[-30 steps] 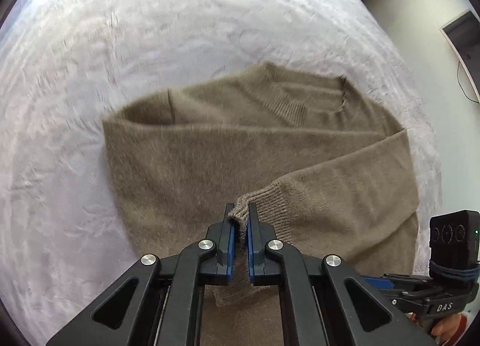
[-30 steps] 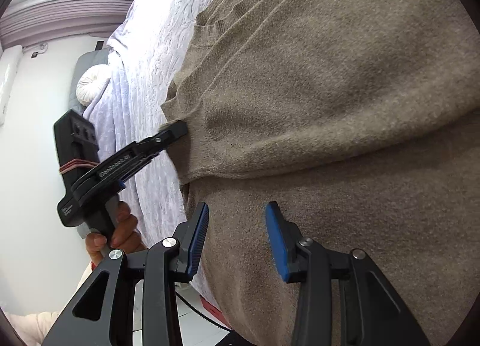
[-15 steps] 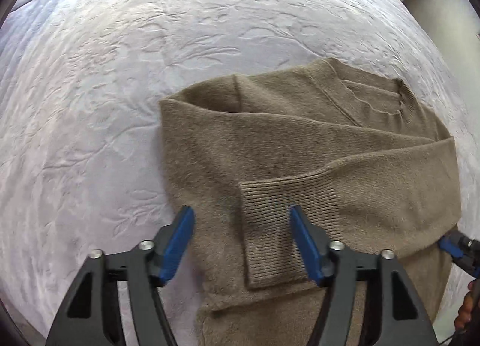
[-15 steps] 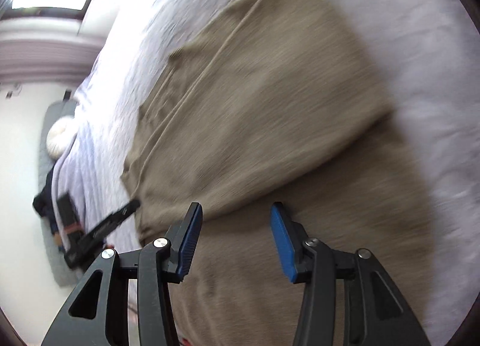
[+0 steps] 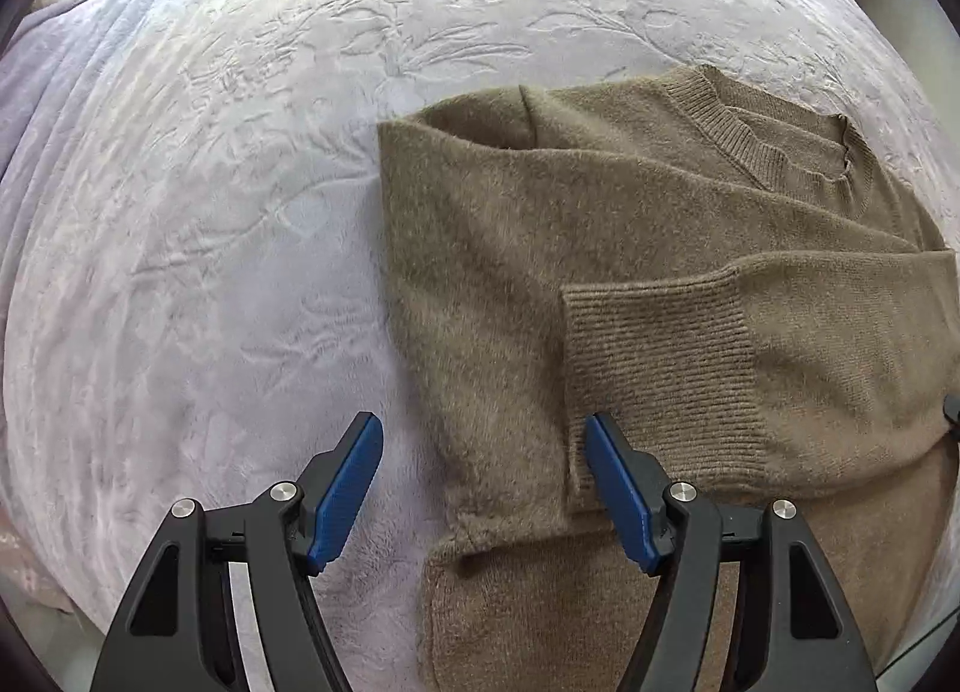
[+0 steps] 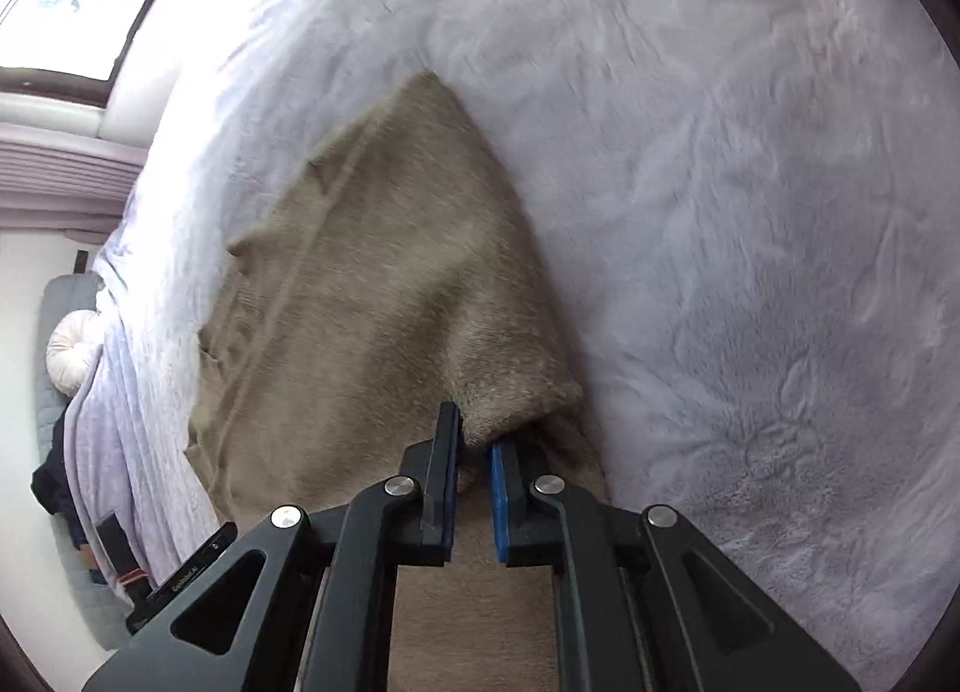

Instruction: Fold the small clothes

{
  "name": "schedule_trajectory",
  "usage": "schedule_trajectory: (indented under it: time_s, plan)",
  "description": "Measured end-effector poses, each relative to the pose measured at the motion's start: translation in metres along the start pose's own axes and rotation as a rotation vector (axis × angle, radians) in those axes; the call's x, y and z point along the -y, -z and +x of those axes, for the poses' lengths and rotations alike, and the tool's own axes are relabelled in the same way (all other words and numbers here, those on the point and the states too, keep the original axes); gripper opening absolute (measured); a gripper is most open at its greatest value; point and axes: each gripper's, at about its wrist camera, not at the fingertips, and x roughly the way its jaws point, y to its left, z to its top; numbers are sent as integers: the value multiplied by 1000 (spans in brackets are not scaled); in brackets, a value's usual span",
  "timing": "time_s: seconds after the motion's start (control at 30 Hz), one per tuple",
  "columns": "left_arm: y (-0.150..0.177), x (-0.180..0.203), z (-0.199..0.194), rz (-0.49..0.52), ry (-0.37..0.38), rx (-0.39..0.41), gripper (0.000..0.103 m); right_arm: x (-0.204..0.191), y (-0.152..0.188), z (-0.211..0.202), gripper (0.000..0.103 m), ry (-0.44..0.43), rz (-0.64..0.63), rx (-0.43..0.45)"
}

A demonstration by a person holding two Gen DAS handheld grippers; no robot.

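Your left wrist view cuts the sweater off at the right and bottom edges, so its hem and far side are out of sight. A dark bit at the right rim is too small to identify. In your right wrist view the sweater is blurred, and the right gripper hides the fold its nearly closed fingers meet; whether they truly pinch cloth is unclear. The dark device at lower left is partly hidden.
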Motion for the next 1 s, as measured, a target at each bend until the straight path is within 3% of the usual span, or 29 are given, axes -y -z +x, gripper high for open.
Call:
schedule_trajectory:
  time_s: [0.33,0.47,0.6,0.87,0.9,0.93,1.0]
  plan:
    - [38,-9,-30,34,-5,-9,71,-24,36,-22,44,59,-192,-38]
    - [59,-1,-43,66,-16,-24,71,-35,55,-26,45,61,-230,-67]
    - [84,5,-56,72,-9,-49,71,-44,77,-28,53,63,-268,-98]
    - [123,16,-84,53,27,-62,71,-64,108,-34,53,78,-338,-137]
    - [127,16,-87,46,30,-63,73,-66,111,-36,53,80,-347,-138]
    - [130,16,-90,39,35,-66,87,-67,114,-38,57,83,-355,-139]
    - [128,13,-102,30,44,-59,100,-71,119,-41,59,88,-374,-138]
